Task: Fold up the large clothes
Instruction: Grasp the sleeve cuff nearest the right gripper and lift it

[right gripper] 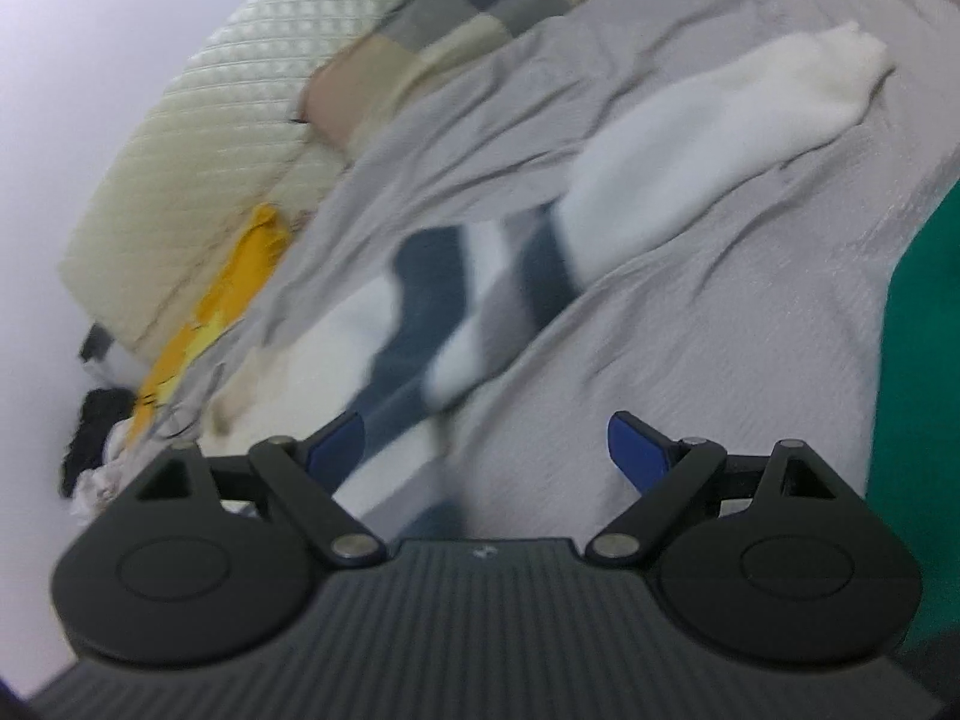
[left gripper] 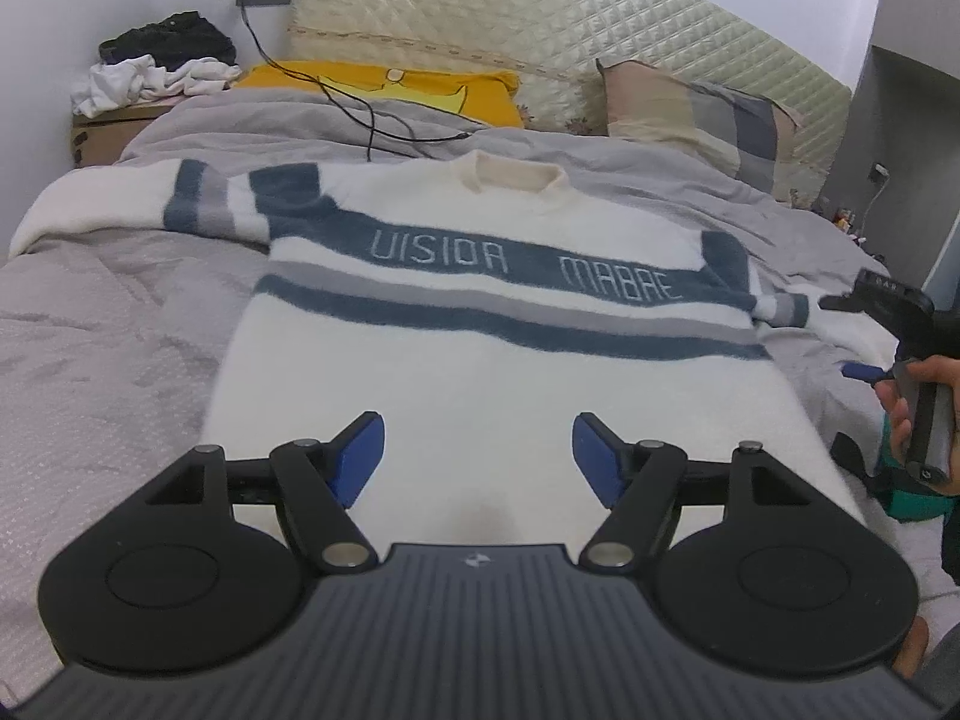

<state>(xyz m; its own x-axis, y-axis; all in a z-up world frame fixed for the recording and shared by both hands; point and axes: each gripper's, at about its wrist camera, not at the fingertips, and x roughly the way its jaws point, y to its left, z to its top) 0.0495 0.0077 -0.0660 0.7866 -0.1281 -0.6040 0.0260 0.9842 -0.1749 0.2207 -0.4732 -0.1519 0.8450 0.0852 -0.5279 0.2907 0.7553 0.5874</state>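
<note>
A white fluffy sweater [left gripper: 480, 372] with blue and grey stripes lies face up and spread flat on the grey bedspread [left gripper: 108, 360], collar toward the headboard. My left gripper [left gripper: 478, 459] hovers over its lower hem, open, nothing between the blue pads. In the left wrist view the right gripper [left gripper: 864, 336] is at the far right, held by a hand, beside the sweater's right sleeve. The blurred right wrist view shows that striped sleeve [right gripper: 660, 180] stretched out on the bedspread, with my right gripper [right gripper: 486, 456] open above its shoulder end and empty.
A patchwork pillow [left gripper: 696, 114] and a yellow cushion [left gripper: 384, 90] lean on the quilted headboard [left gripper: 540, 18]. A black cable [left gripper: 360, 114] trails over the bedspread behind the collar. A pile of clothes [left gripper: 156, 60] sits on a box at the back left. Something green [right gripper: 918, 360] fills the right edge.
</note>
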